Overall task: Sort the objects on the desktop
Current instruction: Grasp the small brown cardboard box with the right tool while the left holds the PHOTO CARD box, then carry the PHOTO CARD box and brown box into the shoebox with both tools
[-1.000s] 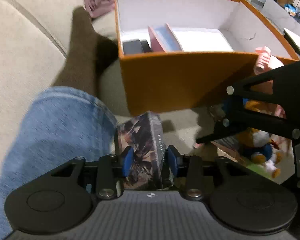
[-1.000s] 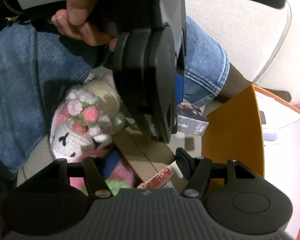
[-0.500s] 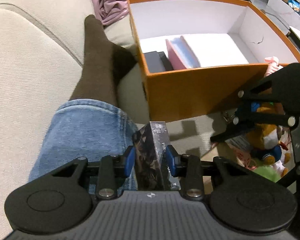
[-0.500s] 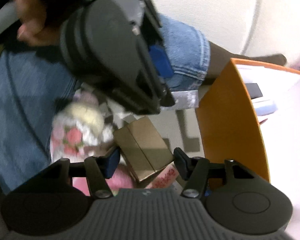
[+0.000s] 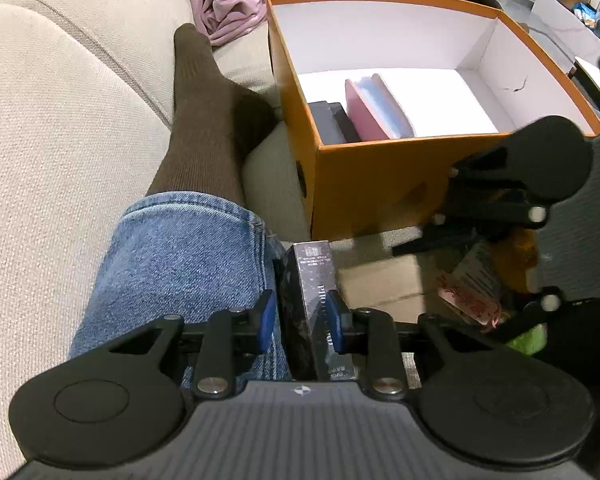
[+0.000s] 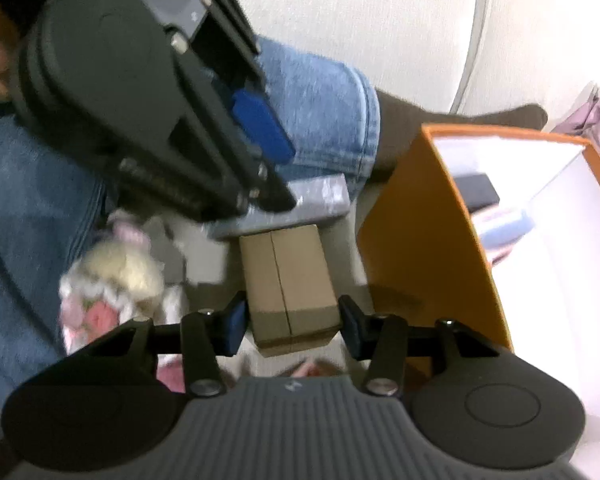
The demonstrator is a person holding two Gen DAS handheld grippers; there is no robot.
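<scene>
My left gripper (image 5: 300, 316) has its blue pads on the two sides of a dark printed box (image 5: 308, 276) that stands on its narrow edge, and its jaws are still closing on it. The same box shows as a grey slab (image 6: 316, 200) in the right wrist view. My right gripper (image 6: 292, 328) straddles a brown cardboard box (image 6: 288, 276) that lies on the sofa cushion. Its jaws are closing, with a small gap on each side of the box. An orange storage box (image 5: 380, 184) stands just beyond, holding a pink and blue book (image 5: 376, 108) and a black case (image 5: 332, 120).
A person's leg in blue jeans (image 5: 180, 260) and a brown sock (image 5: 204, 120) lies left of the orange box (image 6: 420, 220) on the beige sofa (image 5: 60, 120). A crocheted toy (image 6: 112, 280) and a pink packet (image 5: 468, 300) lie close by. Pink cloth (image 5: 228, 0) lies behind.
The left gripper raised the dark box off the cushion and its jaws narrowed onto it. The right gripper rolled, slid over the cardboard box and narrowed its jaws around it.
</scene>
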